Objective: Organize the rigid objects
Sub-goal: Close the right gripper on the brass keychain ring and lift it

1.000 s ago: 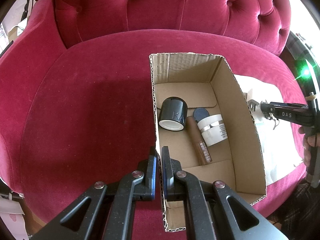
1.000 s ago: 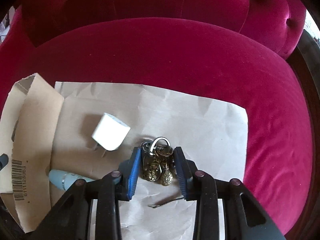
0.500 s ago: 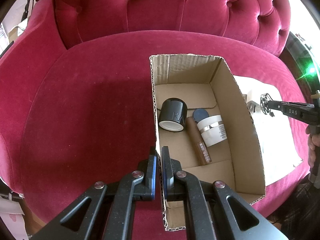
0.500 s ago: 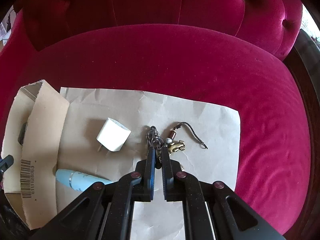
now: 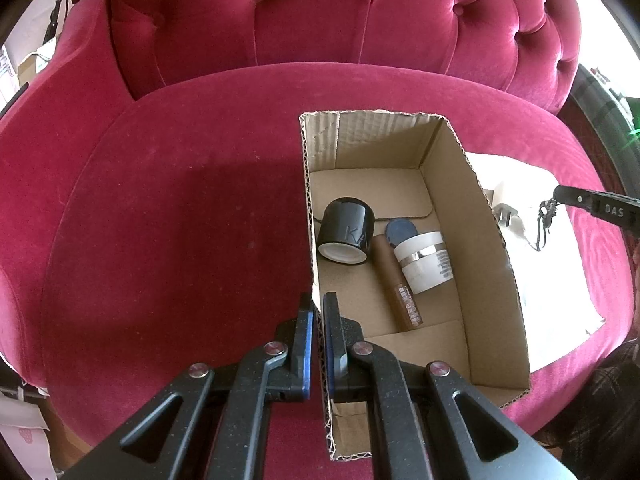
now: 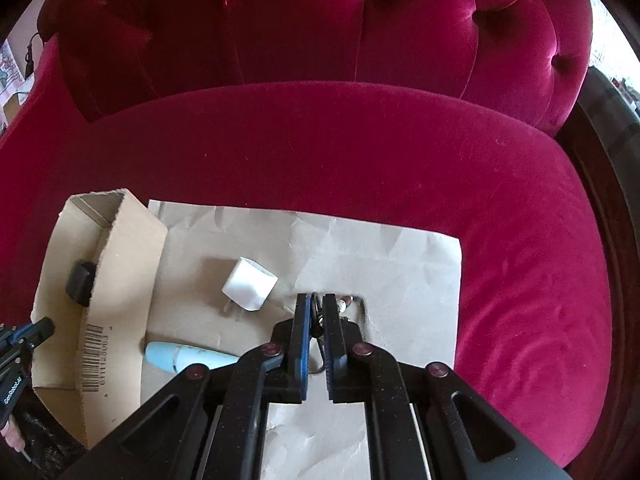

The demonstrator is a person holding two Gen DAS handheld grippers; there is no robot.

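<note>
Here the right gripper [image 6: 316,312] has its fingers clamped on the keychain [image 5: 545,220], which dangles above the paper sheet [image 6: 400,264] just beside the cardboard box [image 5: 496,280]. The left gripper [image 5: 317,312] pinches the box's near wall, steadying it. A good carry would lift the dangling chain clear over the wall, then lower it into the bare floor beside the jars [image 5: 424,262], away from the charger [image 6: 250,290] and tube [image 6: 180,360].

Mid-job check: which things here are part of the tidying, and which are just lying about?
Part of the job:
cardboard box, wall clamped by left gripper
keychain in right gripper
white plug adapter
light blue tube
black jar, white jar, brown tube, already boxed

Just lying about:
brown paper sheet
red sofa
</note>
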